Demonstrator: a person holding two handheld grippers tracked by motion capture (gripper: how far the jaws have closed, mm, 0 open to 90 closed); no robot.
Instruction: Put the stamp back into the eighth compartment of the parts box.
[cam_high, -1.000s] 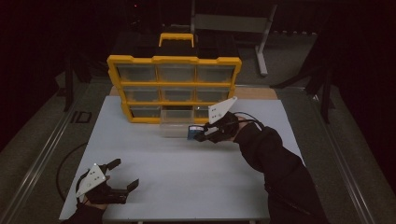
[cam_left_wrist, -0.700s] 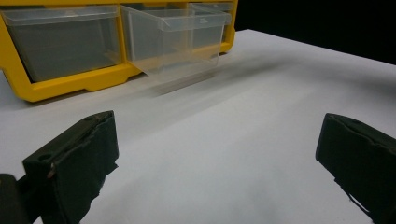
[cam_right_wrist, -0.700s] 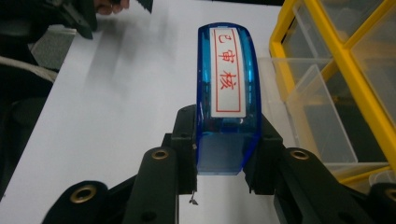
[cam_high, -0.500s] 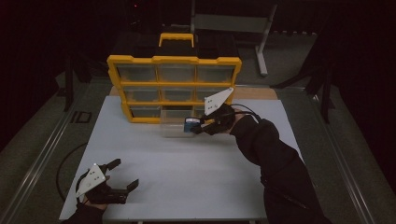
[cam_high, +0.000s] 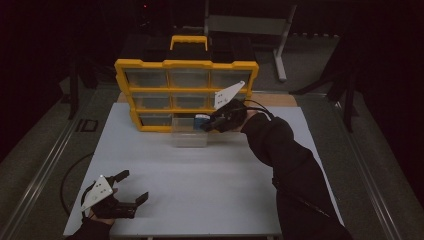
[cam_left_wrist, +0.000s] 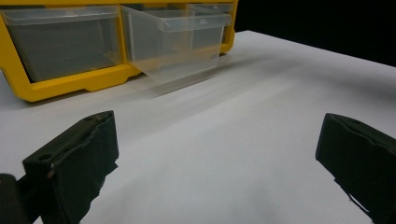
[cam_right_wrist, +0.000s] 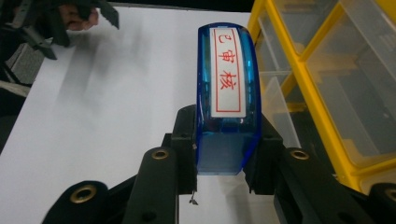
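we hold a blue stamp (cam_right_wrist: 228, 100) in our right gripper (cam_high: 214, 121), its jaws clamped on the two long sides of the stamp's lower end. in the right gripper view the stamp stands up between the jaws, with a white label and red characters on its top face. in the high view the stamp (cam_high: 200, 121) sits at the tip of the gripper, just above the far edge of a clear drawer (cam_high: 189, 134) that is pulled out from the bottom row of the yellow organizer (cam_high: 186, 64) and rests on the white table (cam_high: 210, 185). whether the stamp touches the drawer's rim we cannot tell. our right sleeve (cam_high: 290, 165) reaches across the table from the lower right toward the organizer.

our left gripper (cam_high: 131, 187) rests low at the near left corner of the table, well apart from the drawer. its jaws stand wide apart with bare table between them, as the left gripper view shows. in that view the clear drawer (cam_left_wrist: 175, 42) juts out from the organizer (cam_left_wrist: 60, 84), tilted down at its front, beside a closed drawer (cam_left_wrist: 60, 42) on its left.
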